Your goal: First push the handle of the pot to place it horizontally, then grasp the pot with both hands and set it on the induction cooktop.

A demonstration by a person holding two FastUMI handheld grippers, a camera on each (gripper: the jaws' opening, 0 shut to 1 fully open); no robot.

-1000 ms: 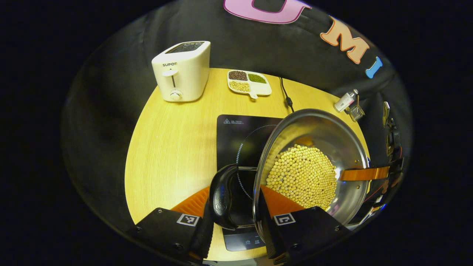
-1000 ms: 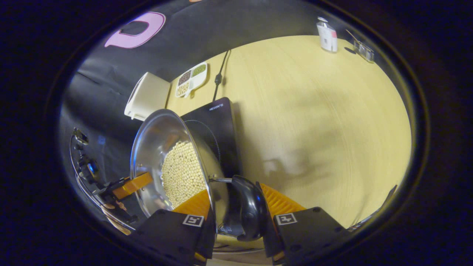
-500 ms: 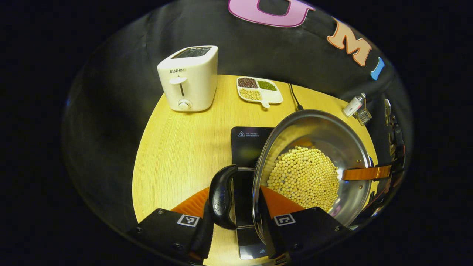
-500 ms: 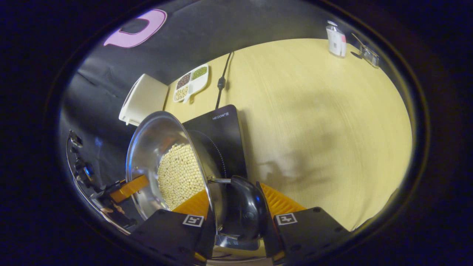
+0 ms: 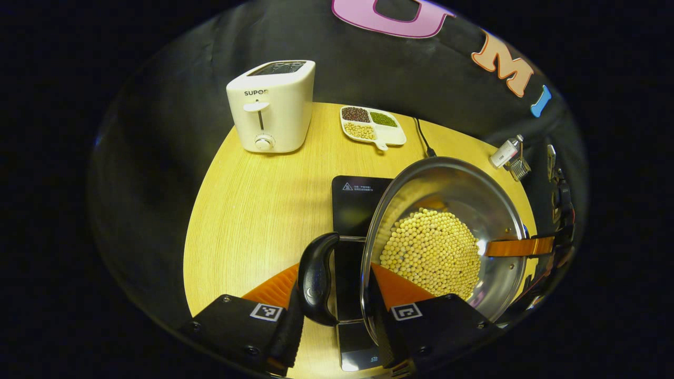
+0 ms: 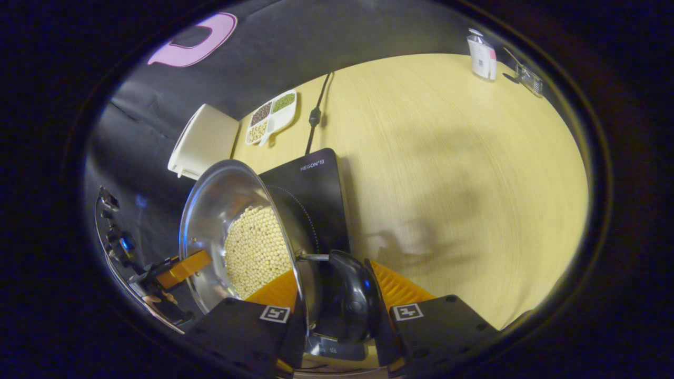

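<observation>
The pot (image 5: 447,231), steel and loaded with pale beans (image 5: 432,252), hangs in the air above the near part of the induction cooktop (image 5: 358,202); it does not appear to rest on the glass. You are in the carrying stage of the task: the handle-turning step looks done, and what remains is the set-down.

Your left gripper (image 5: 337,297) straddles the pot's rim, one finger outside against the black side handle (image 5: 316,279) and the other inside the bowl beside the beans. Your right gripper (image 6: 337,300) holds the opposite black handle (image 6: 350,300) in the same fashion, one finger in the bowl, one outside. Both claws are narrowed to about the width of handle and rim, and both appear to be clamped on the pot.

Beyond the cooktop, at the table's (image 5: 253,210) far edge, stand a white toaster (image 5: 271,105) and a divided dish of grains (image 5: 373,125), with the cooktop's cord (image 5: 421,138) beside the dish. A small bottle (image 6: 482,52) sits well apart from the cooktop at the far corner.

Your next move, in my judgement, calls for centring the pot over the cooktop's marked ring, keeping it level so the beans stay in, and lowering both hands together.
</observation>
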